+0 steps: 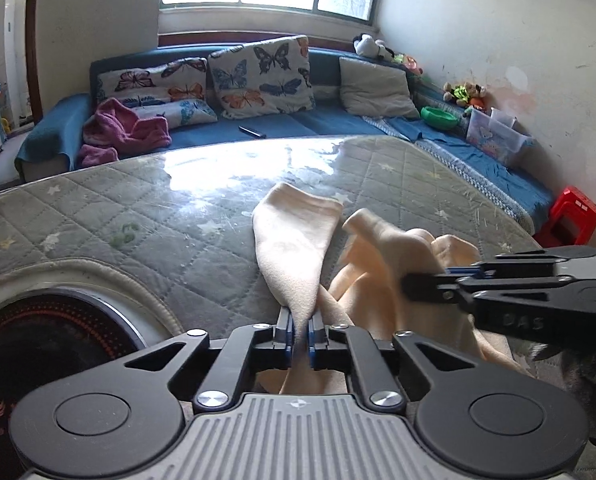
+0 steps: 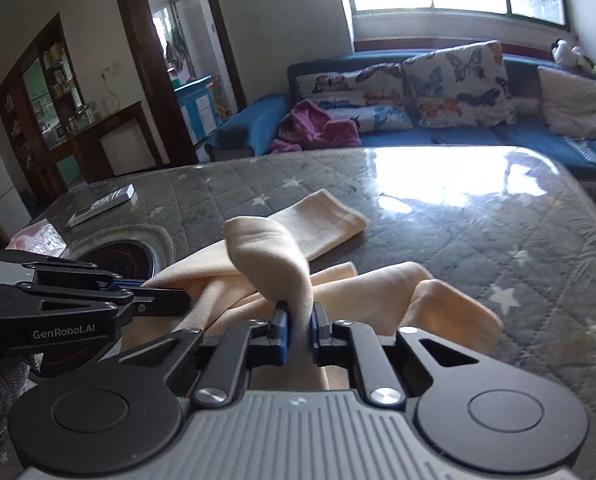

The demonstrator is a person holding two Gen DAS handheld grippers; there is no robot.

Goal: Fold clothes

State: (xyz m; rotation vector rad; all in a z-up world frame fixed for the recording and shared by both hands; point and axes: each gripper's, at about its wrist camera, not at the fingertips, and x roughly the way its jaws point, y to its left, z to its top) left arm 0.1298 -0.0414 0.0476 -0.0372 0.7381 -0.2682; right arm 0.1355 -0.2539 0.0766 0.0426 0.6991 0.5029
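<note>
A cream garment (image 1: 294,240) lies bunched on the quilted grey table (image 1: 138,200). My left gripper (image 1: 301,326) is shut on one fold of it, which stands up from the jaws. My right gripper (image 2: 298,326) is shut on another fold of the same cream garment (image 2: 270,256). A sleeve (image 2: 326,216) stretches out flat toward the far side. The right gripper shows in the left wrist view (image 1: 418,284) at the right, and the left gripper shows in the right wrist view (image 2: 170,302) at the left, both close together on the cloth.
A round black hob (image 1: 38,332) is set into the table at the left. A remote (image 2: 102,204) and a tissue pack (image 2: 38,238) lie near the table's left edge. A blue sofa (image 1: 298,120) with butterfly cushions and a purple garment (image 1: 126,128) stands behind.
</note>
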